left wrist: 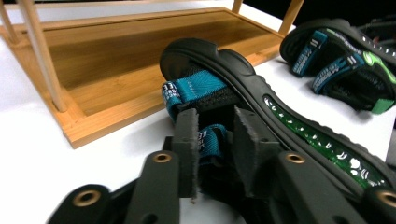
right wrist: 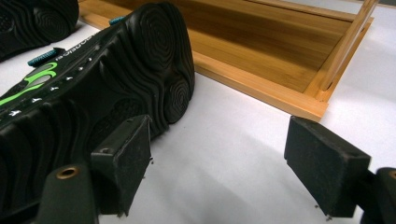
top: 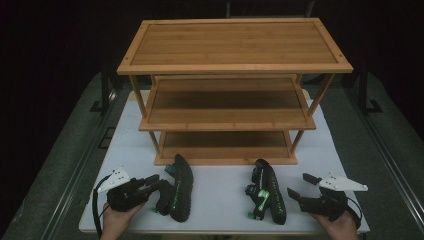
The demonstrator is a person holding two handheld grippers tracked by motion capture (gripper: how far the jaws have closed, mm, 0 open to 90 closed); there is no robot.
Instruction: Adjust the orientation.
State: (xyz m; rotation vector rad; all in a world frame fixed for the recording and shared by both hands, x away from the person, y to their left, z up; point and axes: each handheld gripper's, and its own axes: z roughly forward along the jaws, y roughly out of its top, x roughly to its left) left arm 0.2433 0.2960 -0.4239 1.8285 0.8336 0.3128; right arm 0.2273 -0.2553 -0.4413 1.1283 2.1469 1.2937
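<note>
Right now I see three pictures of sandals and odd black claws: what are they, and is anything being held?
No robot here: a person holds a hand tool with two black jaws in each hand. The high view looks down on a white table from above the person's side. On it stand a three-tier wooden rack and, in front of it, two black sandals. The other two pictures come from small cameras riding on the tools, looking along their jaws. The left gripper has closed on a teal strap of the left sandal, which lies on its side. The right gripper is open with nothing between its jaws, beside the right sandal, whose ridged sole faces that camera.
</note>
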